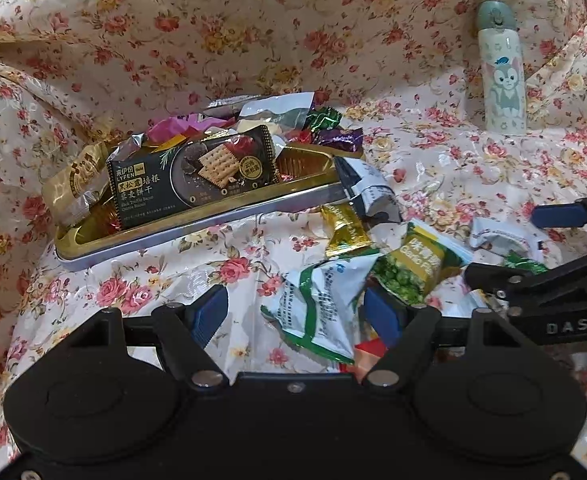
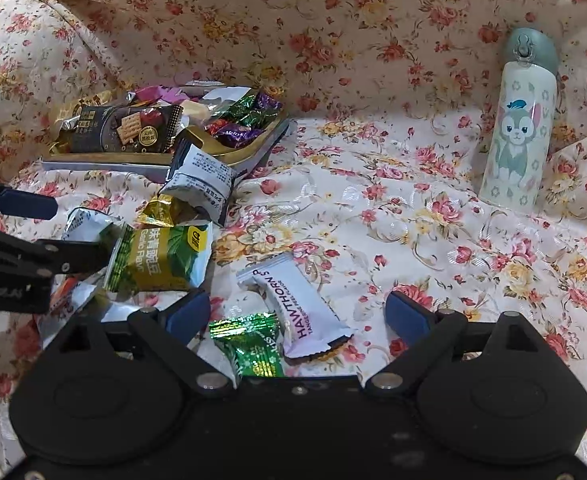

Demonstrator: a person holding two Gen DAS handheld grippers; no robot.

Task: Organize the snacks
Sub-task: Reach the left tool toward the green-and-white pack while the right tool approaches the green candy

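On the floral-clothed worktop [image 2: 373, 200], a shallow gold tray [image 1: 197, 236] lies at rear left, heaped with wrapped snacks; a black cracker packet [image 1: 193, 176] leans upright at its front, with purple and green foil sweets [image 2: 249, 116] behind. Spilled beside the tray's near corner: a white-and-black packet [image 2: 201, 184] resting against the rim, a small gold sachet [image 1: 345, 232], and a green pea packet [image 2: 161, 260]. Left tongs [image 1: 297, 316], fingers apart, clamp nothing; a white-and-green wrapper [image 1: 317, 304] lies between them, contact uncertain. Right tongs [image 2: 297, 316], fingers apart, likewise hold nothing; a white hawthorn bar [image 2: 297, 304] and a green foil sweet [image 2: 253, 348] lie on the cloth between them, untouched. Each tool appears at the edge of the other's view, near the pea packet. A cartoon-cat bottle [image 2: 517, 132] stands upright at far right, well apart from the snacks.
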